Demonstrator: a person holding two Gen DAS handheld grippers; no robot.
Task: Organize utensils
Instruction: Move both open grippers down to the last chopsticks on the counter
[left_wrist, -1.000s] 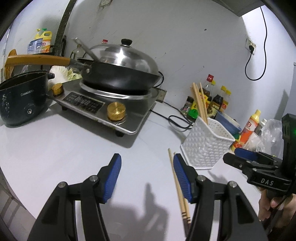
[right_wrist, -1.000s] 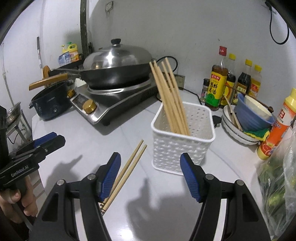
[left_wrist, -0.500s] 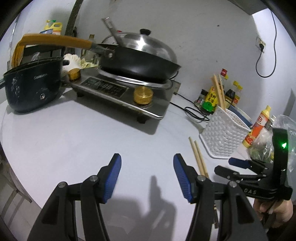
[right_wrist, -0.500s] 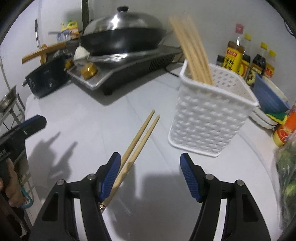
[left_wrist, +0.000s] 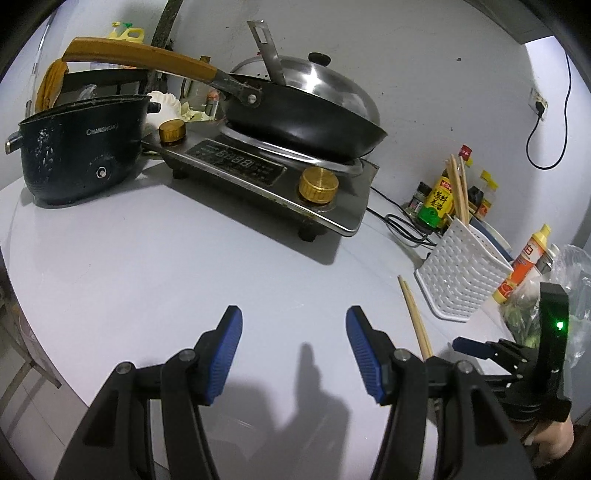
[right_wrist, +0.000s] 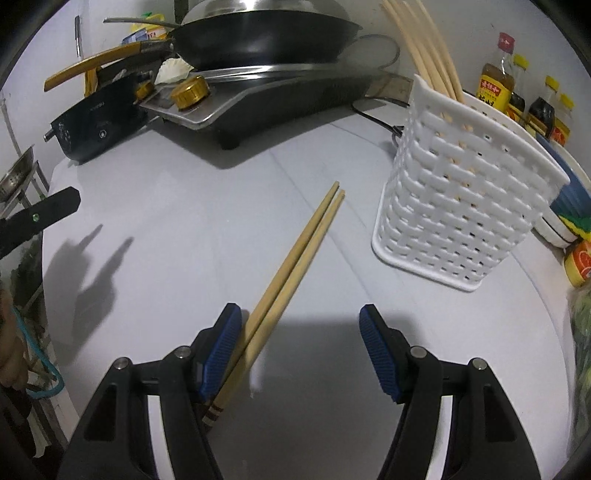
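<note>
Lying flat on the white surface (right_wrist: 166, 229), the pair of chopsticks (right_wrist: 295, 258) runs between the spread pads of the right tool (right_wrist: 299, 349), close against its left pad and gripped by neither; only this view shows their striped ends; the left view shows just their upper lengths beside the white basket (left_wrist: 461, 273), the rest hidden behind the left tool (left_wrist: 293, 354), whose pads stand apart over bare surface; more chopsticks stand in the basket, tops cut off.

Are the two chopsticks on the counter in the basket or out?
Out. The chopsticks lie flat on the counter, beside the white basket.
</note>
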